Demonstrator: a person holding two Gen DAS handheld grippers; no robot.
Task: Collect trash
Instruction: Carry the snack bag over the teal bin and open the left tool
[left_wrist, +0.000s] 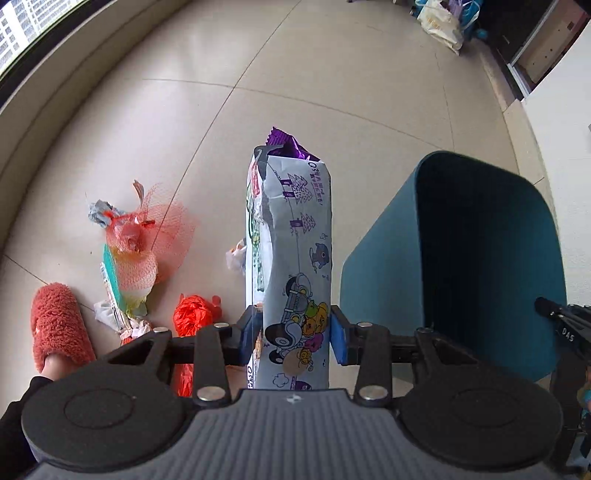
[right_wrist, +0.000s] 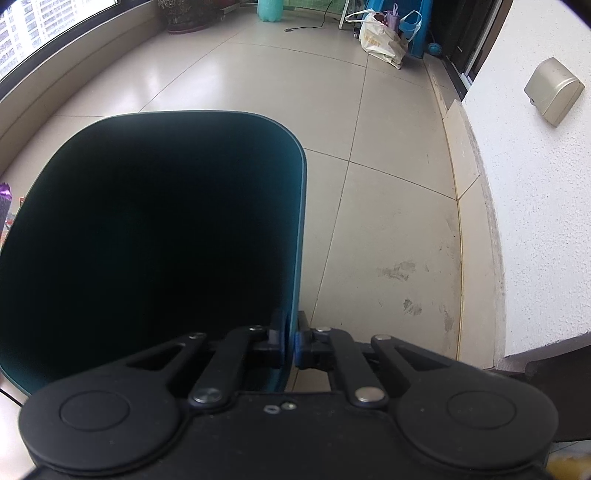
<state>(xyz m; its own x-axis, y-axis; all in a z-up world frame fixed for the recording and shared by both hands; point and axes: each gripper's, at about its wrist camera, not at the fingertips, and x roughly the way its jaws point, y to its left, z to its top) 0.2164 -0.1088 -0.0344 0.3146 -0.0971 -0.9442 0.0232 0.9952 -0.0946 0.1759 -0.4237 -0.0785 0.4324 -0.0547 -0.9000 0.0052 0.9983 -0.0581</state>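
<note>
Left gripper (left_wrist: 293, 334) clamped on a printed carton (left_wrist: 295, 258); right gripper (right_wrist: 290, 345) pinched shut on the rim of the teal bin (right_wrist: 295, 229).

The carton stands upright between the blue pads (left_wrist: 338, 338), lifted over the tiled floor (left_wrist: 295, 74), a purple wrapper (left_wrist: 284, 144) poking from its torn top; its lower end is cut off behind the gripper body. The bin's inside is too dark to read. Left of the carton lie a red net bag (left_wrist: 155, 236) over crumpled packaging, an orange plastic bag (left_wrist: 192, 317) partly hidden, and a red fuzzy slipper (left_wrist: 55, 325).
</note>
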